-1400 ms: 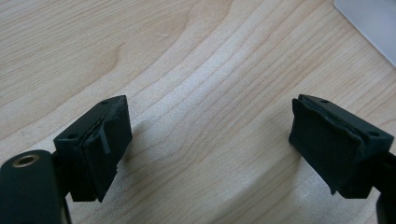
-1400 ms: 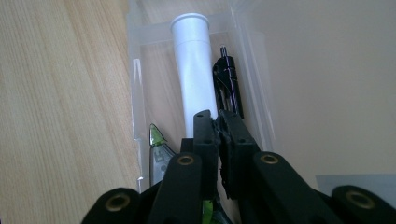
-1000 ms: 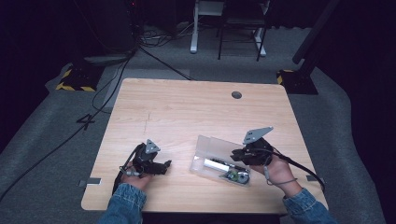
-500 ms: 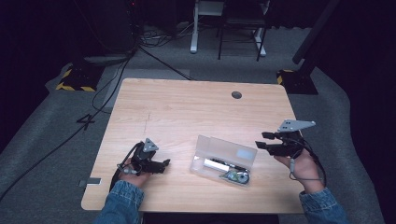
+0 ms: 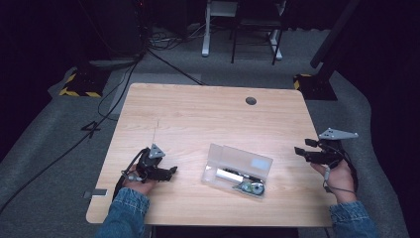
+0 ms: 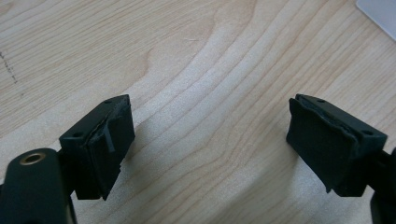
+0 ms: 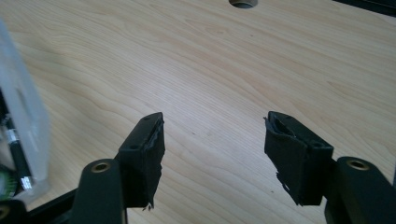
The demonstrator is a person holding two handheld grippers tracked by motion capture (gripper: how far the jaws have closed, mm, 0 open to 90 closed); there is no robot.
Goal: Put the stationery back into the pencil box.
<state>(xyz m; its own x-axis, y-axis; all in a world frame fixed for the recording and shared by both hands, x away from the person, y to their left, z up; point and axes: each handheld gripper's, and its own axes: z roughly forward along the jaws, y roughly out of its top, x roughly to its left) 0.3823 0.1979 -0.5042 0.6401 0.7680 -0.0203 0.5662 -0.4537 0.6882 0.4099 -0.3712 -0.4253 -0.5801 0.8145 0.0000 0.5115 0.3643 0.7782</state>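
box point(image 5: 237, 171): clear plastic, lid up, near-centre of table point(image 5: 208, 114), between the grippers.
likely light, stiff, slick and brittle; best held by a side wall. one box, a pen-like tool and a green item inside. left gripper point(image 5: 171, 171) wide, empty; right gripper point(image 5: 298, 151) has just been opening, empty.

On the light wooden table point(image 5: 208, 114): one clear plastic hinged box point(image 5: 237, 170) near the front edge, lid up. One round dark grommet hole point(image 5: 251, 100) near the far edge. I hold two black two-jaw grippers, left point(image 5: 171, 171) and right point(image 5: 298, 151).
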